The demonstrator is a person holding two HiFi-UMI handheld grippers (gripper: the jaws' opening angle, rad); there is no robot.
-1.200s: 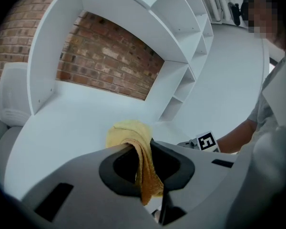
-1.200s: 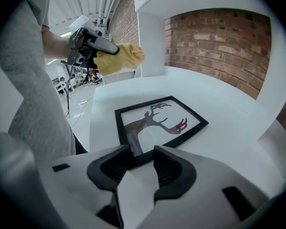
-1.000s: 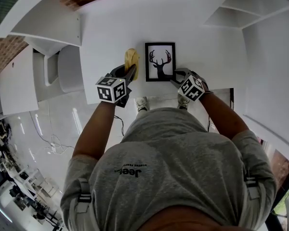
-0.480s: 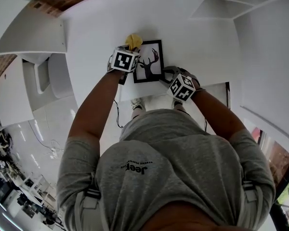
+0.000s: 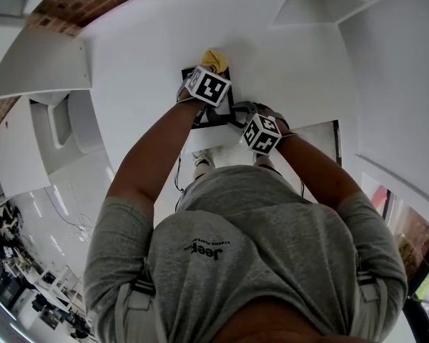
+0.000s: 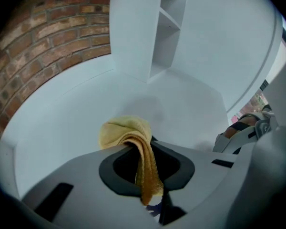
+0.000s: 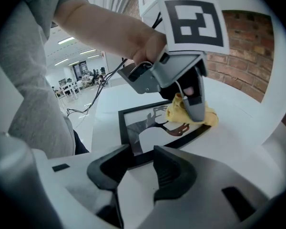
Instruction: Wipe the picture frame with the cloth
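Note:
A black picture frame (image 7: pixel 148 128) with a deer silhouette lies flat on the white table (image 5: pixel 150 56). In the head view my left arm and gripper hide most of the frame (image 5: pixel 189 71). My left gripper (image 5: pixel 213 68) is shut on a yellow cloth (image 6: pixel 128 135). It presses the cloth (image 7: pixel 190 113) onto the far end of the frame. Part of the cloth (image 5: pixel 214 57) bulges past that gripper's tips. My right gripper (image 7: pixel 142 154) sits at the frame's near corner. Its jaws are closed to a narrow gap with the corner between them.
White shelving (image 5: pixel 307 6) stands at the table's far right, and a tall white shelf unit (image 6: pixel 162 27) rises behind the cloth. A brick wall (image 6: pixel 43 46) runs along the back. The table's front edge (image 5: pixel 222 145) is just under my right gripper.
My left gripper carried the cloth from the frame's left side up onto the frame and across to its far end. The right gripper stayed at the near corner.

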